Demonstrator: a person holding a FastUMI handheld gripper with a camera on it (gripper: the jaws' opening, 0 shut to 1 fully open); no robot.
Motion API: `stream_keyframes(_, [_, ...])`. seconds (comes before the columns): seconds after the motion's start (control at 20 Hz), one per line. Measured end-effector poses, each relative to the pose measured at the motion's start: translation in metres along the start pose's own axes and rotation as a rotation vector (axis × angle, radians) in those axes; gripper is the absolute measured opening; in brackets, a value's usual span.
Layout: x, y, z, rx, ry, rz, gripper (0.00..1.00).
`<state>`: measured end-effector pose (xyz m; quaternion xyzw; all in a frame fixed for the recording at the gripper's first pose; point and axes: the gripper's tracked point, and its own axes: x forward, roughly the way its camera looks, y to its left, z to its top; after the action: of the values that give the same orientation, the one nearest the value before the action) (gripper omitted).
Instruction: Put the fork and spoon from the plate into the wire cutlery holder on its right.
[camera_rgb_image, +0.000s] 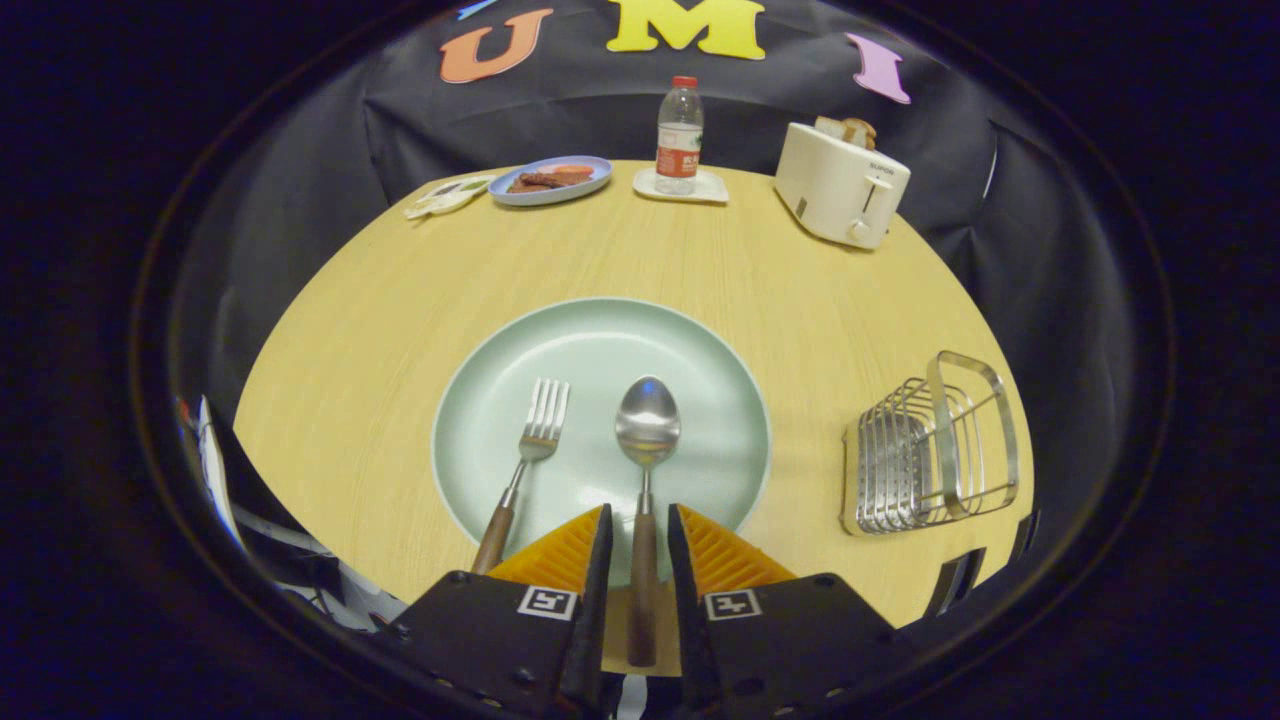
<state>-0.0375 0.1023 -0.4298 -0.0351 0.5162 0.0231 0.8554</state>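
Spoon (646, 470) and fork (527, 452) lie side by side on a pale green plate (600, 330) at the centre of the frame, bowl and tines pointing away, wooden handles reaching over the near rim. At the bottom of the frame the hand-held gripper (640, 535) straddles the spoon's handle, one finger on each side with a thin gap visible both ways, so the fingers look parted and not yet pressing. The wire cutlery holder (935, 450) stands empty at right centre on the wooden table (760, 290), well apart from the plate. By these signs the spoon pickup is the step in hand, with neither utensil moved so far. The next move appears to call for squeezing on the handle, lifting clear of the rim, then swinging right to drop the spoon between the holder's wires.
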Motion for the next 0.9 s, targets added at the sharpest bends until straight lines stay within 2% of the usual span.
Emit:
stream_keyframes(0.1, [0.013, -0.003, -0.013, 0.009, 0.042, -0.021, 0.3])
stream_keyframes(0.2, [0.009, -0.002, -0.01, 0.026, 0.061, -0.008, 0.11])
stream_keyframes(0.25, [0.002, -0.003, -0.007, 0.034, 0.064, -0.005, 0.11])
stream_keyframes(0.35, [0.004, -0.003, -0.006, 0.044, 0.086, 0.007, 0.01])
stream_keyframes(0.65, [-0.044, -0.006, 0.023, 0.084, 0.134, 0.067, 0.01])
stream_keyframes(0.9, [-0.097, -0.051, 0.057, 0.144, 0.165, 0.063, 0.01])
